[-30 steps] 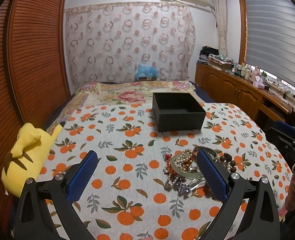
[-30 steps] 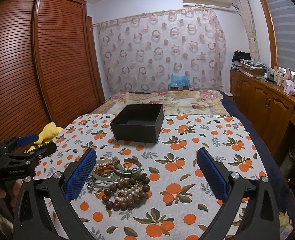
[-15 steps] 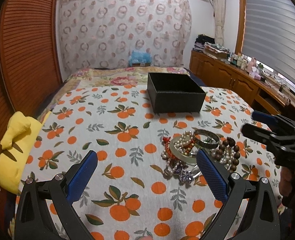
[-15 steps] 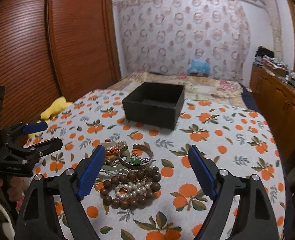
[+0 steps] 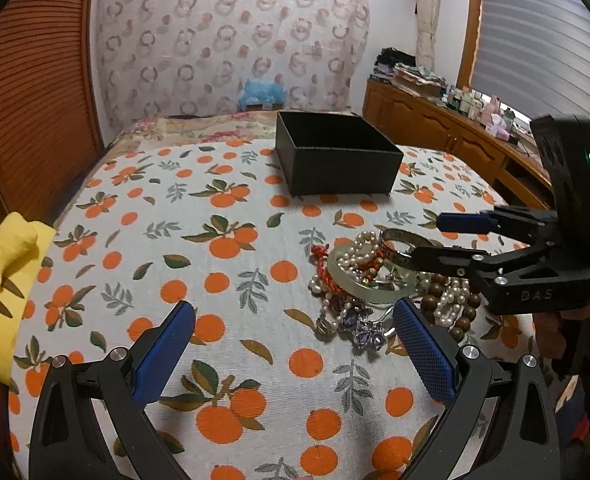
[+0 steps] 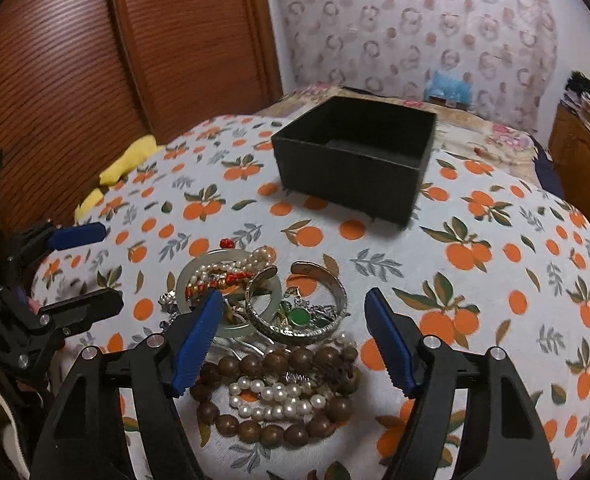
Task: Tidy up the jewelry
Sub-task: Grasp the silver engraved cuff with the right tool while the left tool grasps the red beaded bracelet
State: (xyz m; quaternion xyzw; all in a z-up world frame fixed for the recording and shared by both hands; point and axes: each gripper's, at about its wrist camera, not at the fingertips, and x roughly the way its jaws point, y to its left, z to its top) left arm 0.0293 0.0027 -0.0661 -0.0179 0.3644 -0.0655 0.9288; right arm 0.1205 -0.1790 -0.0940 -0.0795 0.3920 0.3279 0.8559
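Note:
A pile of jewelry point(image 6: 271, 320) lies on the orange-print cloth: a pale jade bangle point(image 6: 199, 276), a silver cuff point(image 6: 331, 288), white pearls point(image 6: 279, 396) and brown wooden beads point(image 6: 295, 360). An empty black box point(image 6: 359, 156) stands behind it. My right gripper point(image 6: 295, 336) is open, low over the pile, its fingers on either side of the cuff and beads. My left gripper point(image 5: 291, 344) is open and empty, just left of the pile point(image 5: 379, 280). The box point(image 5: 335, 160) and the right gripper point(image 5: 431, 240) show in the left wrist view.
A yellow plush toy point(image 5: 3, 280) lies at the bed's left edge. A brown slatted wardrobe point(image 6: 95, 60) stands to the left. A wooden cabinet with clutter point(image 5: 455, 128) runs along the right wall. A floral quilt point(image 5: 199, 128) lies behind the box.
Both grippers have moved forward and down toward the jewelry pile. The right gripper now straddles the pile, and the left one has closed in from the left. Nothing has been taken hold of.

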